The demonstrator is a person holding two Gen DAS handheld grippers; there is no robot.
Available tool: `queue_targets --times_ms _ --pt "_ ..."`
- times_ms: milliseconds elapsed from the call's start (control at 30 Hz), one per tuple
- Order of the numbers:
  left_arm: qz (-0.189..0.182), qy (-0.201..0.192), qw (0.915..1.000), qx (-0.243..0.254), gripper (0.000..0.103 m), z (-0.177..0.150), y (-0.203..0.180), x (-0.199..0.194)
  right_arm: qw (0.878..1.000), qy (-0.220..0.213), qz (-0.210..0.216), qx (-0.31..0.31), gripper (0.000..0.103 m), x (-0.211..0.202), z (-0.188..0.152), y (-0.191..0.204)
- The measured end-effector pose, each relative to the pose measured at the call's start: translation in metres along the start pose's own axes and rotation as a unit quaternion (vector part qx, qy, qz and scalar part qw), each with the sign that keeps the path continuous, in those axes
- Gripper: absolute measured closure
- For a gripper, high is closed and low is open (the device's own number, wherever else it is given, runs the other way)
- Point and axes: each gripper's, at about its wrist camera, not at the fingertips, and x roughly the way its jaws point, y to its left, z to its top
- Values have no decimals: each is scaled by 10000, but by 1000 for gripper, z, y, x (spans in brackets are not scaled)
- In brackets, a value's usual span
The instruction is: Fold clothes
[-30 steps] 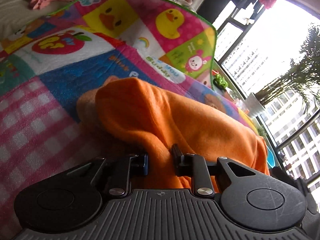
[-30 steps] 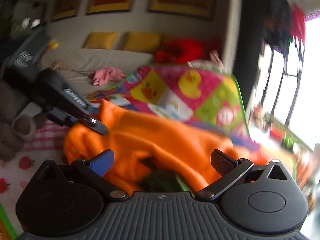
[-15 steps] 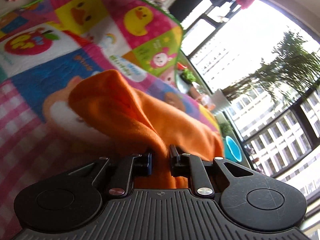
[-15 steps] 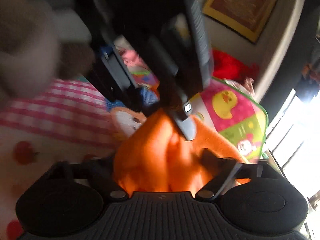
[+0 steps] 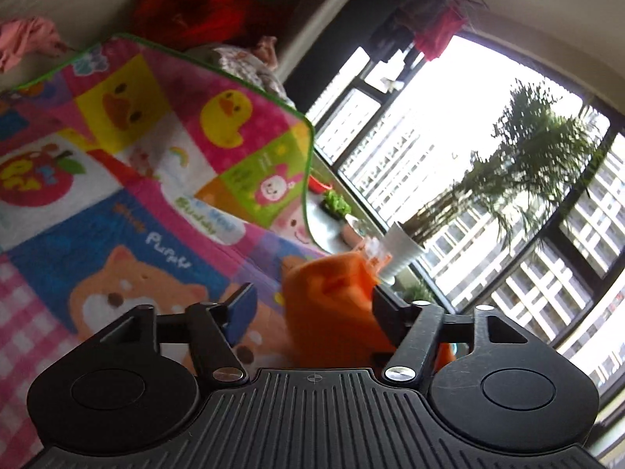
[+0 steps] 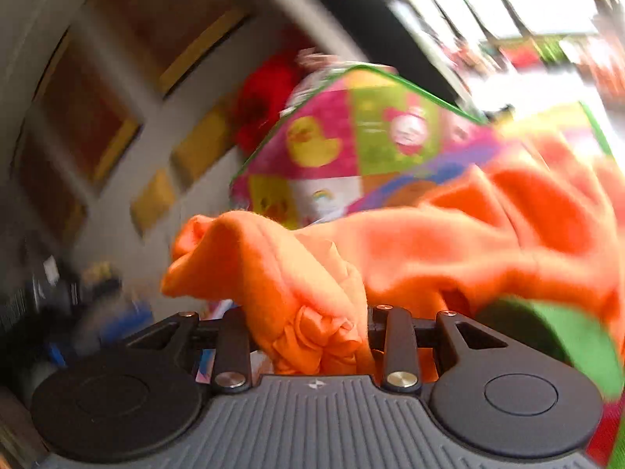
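Since half a second ago left gripper (image 5: 310, 303) is opening off orange garment (image 6: 312, 273); right gripper (image 6: 308, 332) is closing, grasping its bunched fold.

Play mat (image 5: 164, 179), ahead and left of the left claw (image 5: 312, 305): white script on the blue panel above the cartoon dog, possibly "Purple"; green lettering on a white band, perhaps "Study"; both blurred. Nothing else legible.

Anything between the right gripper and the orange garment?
Nothing visible. A bunched fold of the orange garment already sits between the fingers of the right gripper, whose jaws are closing on it. The view is motion-blurred, but no other object intrudes.
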Motion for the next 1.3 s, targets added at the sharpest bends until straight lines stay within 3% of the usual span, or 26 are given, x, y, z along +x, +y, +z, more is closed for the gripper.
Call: queue_targets --times_ms 133,300,567,667,733,800,967,1067,1167,1300 --pt "-56 391 9991 175 26 -12 -11 34 9874 445 649 1372 72 4 -5 -54" --pt "30 592 9975 384 21 -25 -5 46 9787 926 994 1537 72 31 -27 -50" --pt "121 295 9994 -152 13 -33 65 -26 9540 1794 1673 1721 72 92 -54 4" --pt "-168 32 9997 -193 11 -31 74 -53 9348 2004 2138 2006 72 96 -62 21" --pt "-356 -173 9992 -71 9 -28 69 -64 9296 2063 2246 2070 72 88 -64 24" --pt "-442 -273 9986 44 9 -22 61 -62 9325 2022 2198 2032 72 77 -62 21" --pt "-224 91 9996 166 9 -17 44 -11 9723 1650 1389 906 72 38 -53 15" --pt "16 532 9984 175 9 -20 37 31 9812 1515 1033 602 72 18 -50 6" --pt "116 834 9962 209 9 -24 30 62 9916 1111 656 -3 72 -5 -48 6" --pt "-67 816 9962 313 9 -23 20 54 9956 797 368 -325 72 -17 -44 3"
